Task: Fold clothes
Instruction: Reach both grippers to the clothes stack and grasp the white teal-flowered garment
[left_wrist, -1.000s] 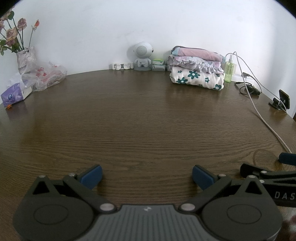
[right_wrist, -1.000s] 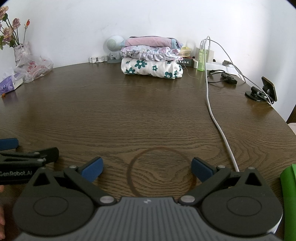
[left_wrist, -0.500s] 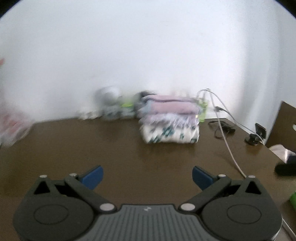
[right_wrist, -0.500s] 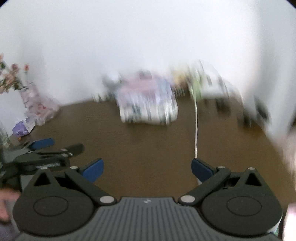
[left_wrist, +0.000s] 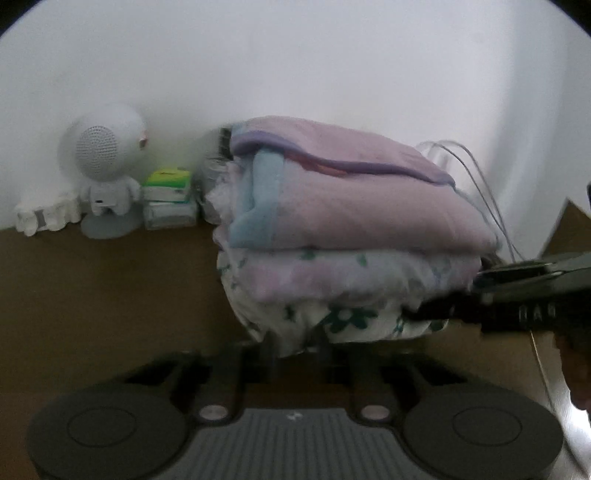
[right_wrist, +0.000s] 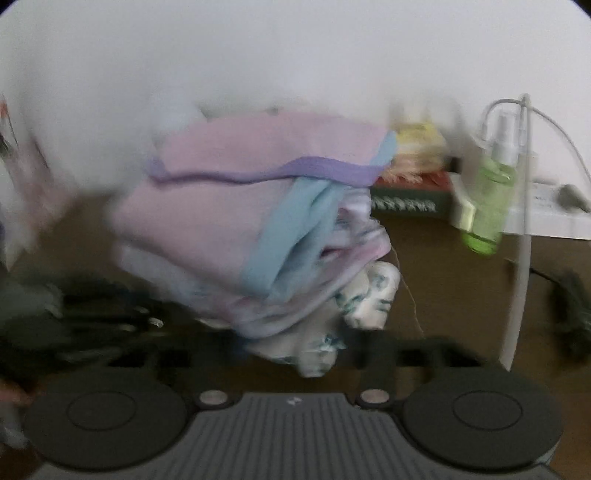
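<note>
The stack of folded clothes, pink on top and white with green flowers at the bottom (left_wrist: 347, 236), sits on the dark brown wooden surface (left_wrist: 103, 295) near the white wall. The left tongs (left_wrist: 295, 345) and right tongs (right_wrist: 317, 354) are both clenched on its floral bottom layer. A white round-headed speaker figure (left_wrist: 105, 173) stands beside the stack.

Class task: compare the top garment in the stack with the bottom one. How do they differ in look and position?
The top pink garment is plain with purple and blue trim; the bottom floral garment is white with dark green flowers. The pink one lies flat on top; the floral one sits beneath, its edge bunched at the left gripper. Both are folded in one stack.
</note>
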